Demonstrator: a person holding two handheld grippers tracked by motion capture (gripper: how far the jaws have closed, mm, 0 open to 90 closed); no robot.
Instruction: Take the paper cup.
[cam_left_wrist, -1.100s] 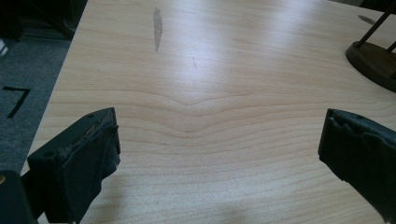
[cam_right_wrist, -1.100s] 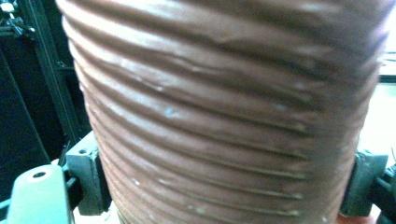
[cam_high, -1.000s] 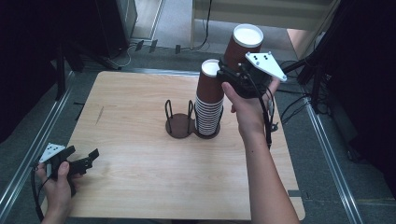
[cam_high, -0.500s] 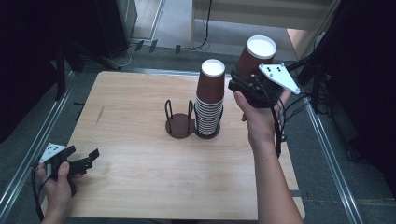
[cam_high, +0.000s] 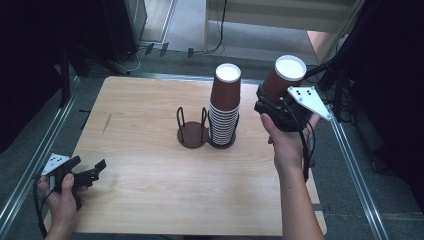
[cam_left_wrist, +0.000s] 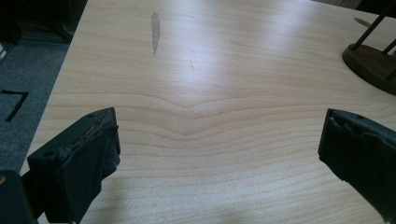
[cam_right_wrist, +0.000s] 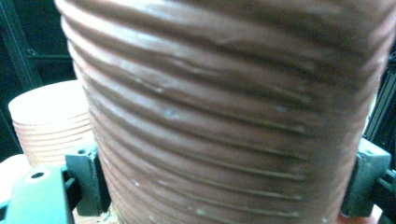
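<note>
- The right gripper (cam_high: 272, 102) has its jaws closed on a brown ribbed paper cup (cam_high: 285, 75), turned upside down with its white bottom upward; the jaws press the cup's two sides near its rim.
- Compared with one second ago, this gripper with the cup has moved away from the tall stack of brown paper cups (cam_high: 224, 107), toward the right edge of the light wooden table (cam_high: 150, 125), and it is a little lower. Before, the cup was just above and behind the stack; now it is well apart from it, beside the gripper's left.
- The stack and the dark round wire cup holder (cam_high: 192, 131) next to it have not moved.
- The left gripper (cam_high: 85, 172) has stayed in place at the near left corner of the table, with jaws wide open and nothing between them.
- The right gripper view shows close the cup's ribs (cam_right_wrist: 224, 116) between both jaws and the stack's top (cam_right_wrist: 49, 109) behind at the left; the high view does not show these ribs.
- The left gripper view shows the bare wood grain (cam_left_wrist: 201, 107) ahead of its jaws, a grey mark (cam_left_wrist: 155, 29) farther off, and the holder's base (cam_left_wrist: 371, 63).
</note>
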